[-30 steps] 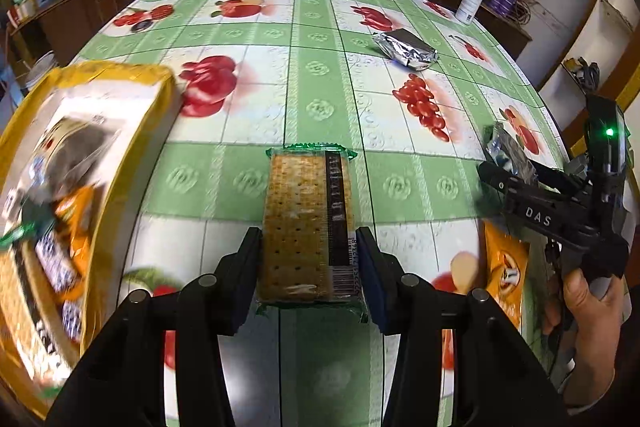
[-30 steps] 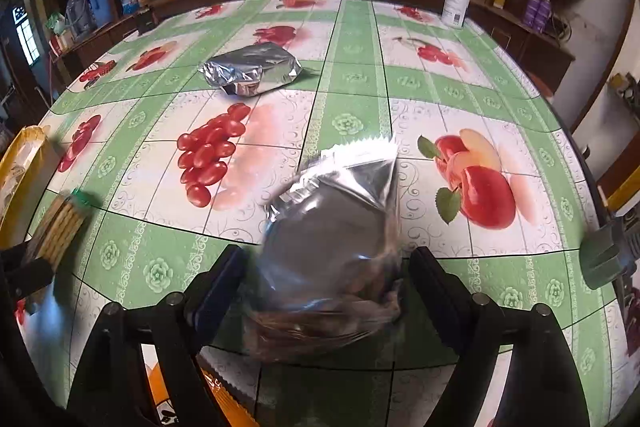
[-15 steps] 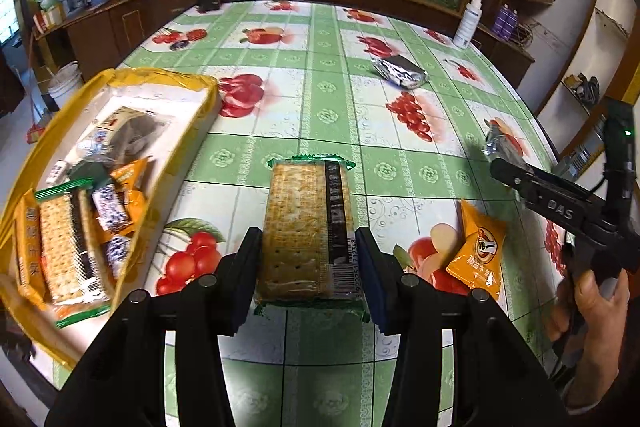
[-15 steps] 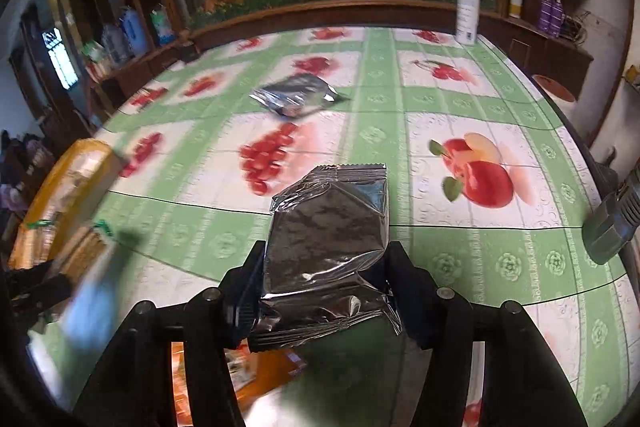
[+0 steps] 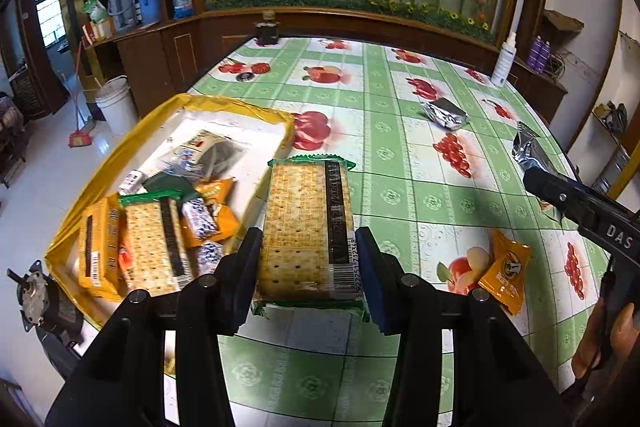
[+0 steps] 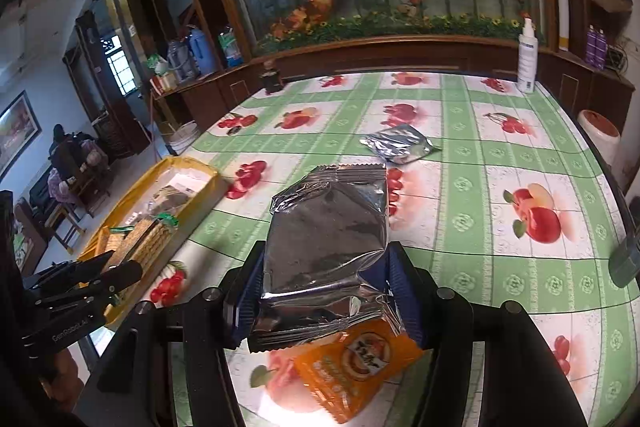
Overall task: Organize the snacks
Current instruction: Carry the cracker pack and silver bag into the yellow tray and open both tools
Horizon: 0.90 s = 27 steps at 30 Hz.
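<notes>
Left gripper (image 5: 308, 269): its black jaws are clamped on the long sides of a clear-wrapped rectangular cracker pack with green end seals (image 5: 308, 227), gripped near its back end so most of its length projects forward, free to be set down.
Cracker pack: held flat, clear of the table, just beside the near right corner of the tray.
Right gripper (image 6: 326, 289): its jaws press into the flanks of a crinkled silver foil snack pouch (image 6: 328, 239); the foil buckles at the pads, so the grip looks firm on a soft, air-filled bag.
Foil pouch: carried above the table, over an orange snack packet with a round logo (image 6: 356, 367) lying on the cloth.
Yellow-rimmed shallow tray (image 5: 120, 151): at the table's left edge, already holding cracker packs, orange packets and small wrapped sweets; judged to be the collecting place.
Green-and-white fruit-print tablecloth (image 5: 400, 187): loose snacks left on it are the orange packet and a second silver foil pouch (image 6: 400, 145) farther back.
Stage: judged mid-carry, both loads headed for the tray.
</notes>
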Motion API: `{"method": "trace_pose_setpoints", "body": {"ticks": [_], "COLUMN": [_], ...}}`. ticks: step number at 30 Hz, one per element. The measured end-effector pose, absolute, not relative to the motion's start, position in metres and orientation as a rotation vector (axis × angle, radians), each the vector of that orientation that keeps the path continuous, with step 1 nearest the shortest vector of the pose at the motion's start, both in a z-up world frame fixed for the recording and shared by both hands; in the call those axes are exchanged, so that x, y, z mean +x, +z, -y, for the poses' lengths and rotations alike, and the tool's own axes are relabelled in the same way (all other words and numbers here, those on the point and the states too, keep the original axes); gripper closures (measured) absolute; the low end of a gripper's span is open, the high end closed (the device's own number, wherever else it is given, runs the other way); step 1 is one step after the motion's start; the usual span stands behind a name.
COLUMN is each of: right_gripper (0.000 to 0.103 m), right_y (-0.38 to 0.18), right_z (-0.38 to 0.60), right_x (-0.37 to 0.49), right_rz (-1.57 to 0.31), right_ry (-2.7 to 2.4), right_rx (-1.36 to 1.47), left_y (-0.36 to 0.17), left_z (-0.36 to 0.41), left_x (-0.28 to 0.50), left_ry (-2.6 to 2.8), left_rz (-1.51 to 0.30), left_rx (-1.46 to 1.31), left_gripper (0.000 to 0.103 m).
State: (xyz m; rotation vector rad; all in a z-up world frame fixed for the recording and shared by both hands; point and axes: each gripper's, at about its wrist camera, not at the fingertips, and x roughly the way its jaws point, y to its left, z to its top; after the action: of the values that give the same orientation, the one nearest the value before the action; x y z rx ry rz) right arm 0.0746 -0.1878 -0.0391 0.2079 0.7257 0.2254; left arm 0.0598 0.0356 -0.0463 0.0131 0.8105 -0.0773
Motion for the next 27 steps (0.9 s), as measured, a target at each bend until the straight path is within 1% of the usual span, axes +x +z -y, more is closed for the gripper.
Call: {"method": "trace_pose_setpoints", "body": {"ticks": [7,27], "right_gripper": [0.043,0.043], "right_y": [-0.028,-0.025], "right_z": [0.172,0.116], "right_x": [0.074,0.087], "right_rz": [-0.704,-0.718], "right_ry": [0.303,0.463], "right_rx": [0.231,0.214], "left_y": [-0.046,-0.059], "left_z": [-0.057,-0.122], "left_x": [0.060,0.062], "left_ry": [0.001,0.152], "left_rz": [-0.783,-0.787], "left_rx": [0.015,-0.059], "left_gripper": [0.058,0.058]}}
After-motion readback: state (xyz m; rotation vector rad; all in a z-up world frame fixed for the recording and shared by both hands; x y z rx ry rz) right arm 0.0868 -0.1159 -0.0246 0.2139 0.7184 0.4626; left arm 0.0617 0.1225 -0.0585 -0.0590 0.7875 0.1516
